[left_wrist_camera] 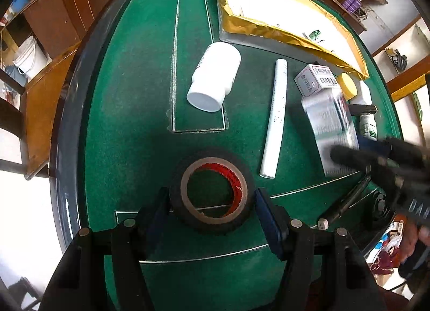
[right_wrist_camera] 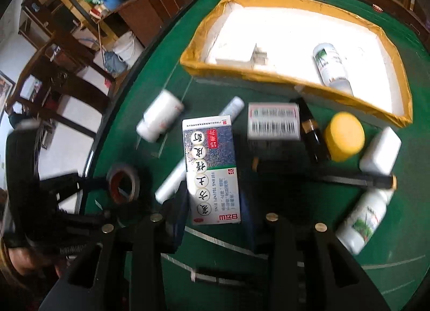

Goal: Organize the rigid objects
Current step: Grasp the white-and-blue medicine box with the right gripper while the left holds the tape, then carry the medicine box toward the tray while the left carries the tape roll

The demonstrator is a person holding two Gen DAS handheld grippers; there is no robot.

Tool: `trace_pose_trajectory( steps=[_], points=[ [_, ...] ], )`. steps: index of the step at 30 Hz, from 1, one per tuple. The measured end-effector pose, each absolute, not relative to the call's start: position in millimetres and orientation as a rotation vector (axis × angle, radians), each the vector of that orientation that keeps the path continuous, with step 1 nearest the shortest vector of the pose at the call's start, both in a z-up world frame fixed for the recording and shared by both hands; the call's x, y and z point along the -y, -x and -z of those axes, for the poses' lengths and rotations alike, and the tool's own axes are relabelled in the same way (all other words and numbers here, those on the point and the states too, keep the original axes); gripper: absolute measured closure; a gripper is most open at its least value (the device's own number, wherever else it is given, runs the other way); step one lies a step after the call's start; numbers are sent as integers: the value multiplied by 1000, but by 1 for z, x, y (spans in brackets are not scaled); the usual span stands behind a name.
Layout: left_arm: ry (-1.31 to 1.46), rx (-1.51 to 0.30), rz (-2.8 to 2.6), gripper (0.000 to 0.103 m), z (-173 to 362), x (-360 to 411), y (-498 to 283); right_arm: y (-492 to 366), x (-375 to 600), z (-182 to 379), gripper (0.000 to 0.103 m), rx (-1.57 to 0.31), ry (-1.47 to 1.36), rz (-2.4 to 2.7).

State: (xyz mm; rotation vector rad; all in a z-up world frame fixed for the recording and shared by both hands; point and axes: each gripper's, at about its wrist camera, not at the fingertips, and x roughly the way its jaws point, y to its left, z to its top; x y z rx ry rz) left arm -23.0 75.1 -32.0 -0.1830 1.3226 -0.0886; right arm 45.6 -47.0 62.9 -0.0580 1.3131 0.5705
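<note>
The right gripper (right_wrist_camera: 215, 211) is clamped on the medicine box (right_wrist_camera: 211, 169), both pads against its long sides; the box's long axis runs straight out from the jaws toward the yellow-rimmed tray (right_wrist_camera: 271, 79), which lies beyond it on the green table (right_wrist_camera: 139, 149). The left gripper (left_wrist_camera: 212, 203) straddles the tape roll (left_wrist_camera: 212, 190), which lies flat with its hole facing up, the blue pads at its flanks; I cannot tell whether they press it. Judging progress: 1 labelled bottle (right_wrist_camera: 332, 67) lies in the tray, while most items, including the white bottle (left_wrist_camera: 213, 77), white tube (left_wrist_camera: 274, 120) and yellow-lidded jar (right_wrist_camera: 344, 136), remain outside it.
</note>
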Motion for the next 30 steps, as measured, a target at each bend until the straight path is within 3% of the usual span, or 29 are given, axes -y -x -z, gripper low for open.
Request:
trace_pose_trajectory(
  steps=[11, 30],
  points=[
    [109, -1289, 104, 37, 34, -71, 25, -30, 51, -45, 68, -1346, 107, -539],
    [227, -1237, 135, 37, 15, -84, 31, -33, 49, -58, 68, -1299, 97, -537]
  ],
)
